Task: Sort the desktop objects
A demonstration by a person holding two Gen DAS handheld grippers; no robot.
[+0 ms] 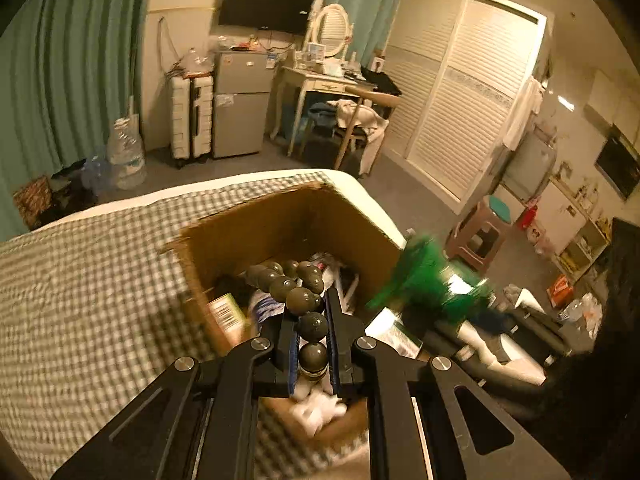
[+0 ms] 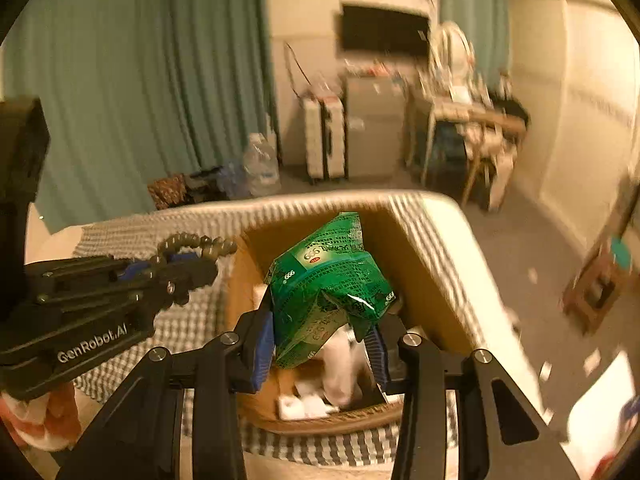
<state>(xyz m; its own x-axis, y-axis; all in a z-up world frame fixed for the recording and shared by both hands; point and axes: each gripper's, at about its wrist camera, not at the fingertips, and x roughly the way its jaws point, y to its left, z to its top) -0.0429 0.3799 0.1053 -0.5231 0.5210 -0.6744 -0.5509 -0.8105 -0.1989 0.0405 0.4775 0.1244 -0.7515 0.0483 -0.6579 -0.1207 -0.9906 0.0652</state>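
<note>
A string of dark round beads [image 1: 300,300] runs between the blue pads of my left gripper [image 1: 311,308], which is shut on it; the far end of the string curls above an open cardboard box [image 1: 288,220]. In the right wrist view my right gripper [image 2: 320,320] is shut on a crumpled green foil packet [image 2: 332,276], held over the same box [image 2: 424,280]. The left gripper [image 2: 192,270] with its bead string [image 2: 196,242] hangs just left of the box. In the left wrist view the packet [image 1: 424,280] shows blurred at the right. Inside the box lie white paper scraps [image 2: 304,400] and a small carton [image 1: 226,312].
The box sits on a bed with a grey checked cover [image 1: 80,300], near its far corner. Beyond the bed are big water bottles [image 1: 126,156], a small fridge [image 1: 240,104], a dressing table with a chair [image 1: 352,112] and a plastic stool [image 1: 480,232] on the floor.
</note>
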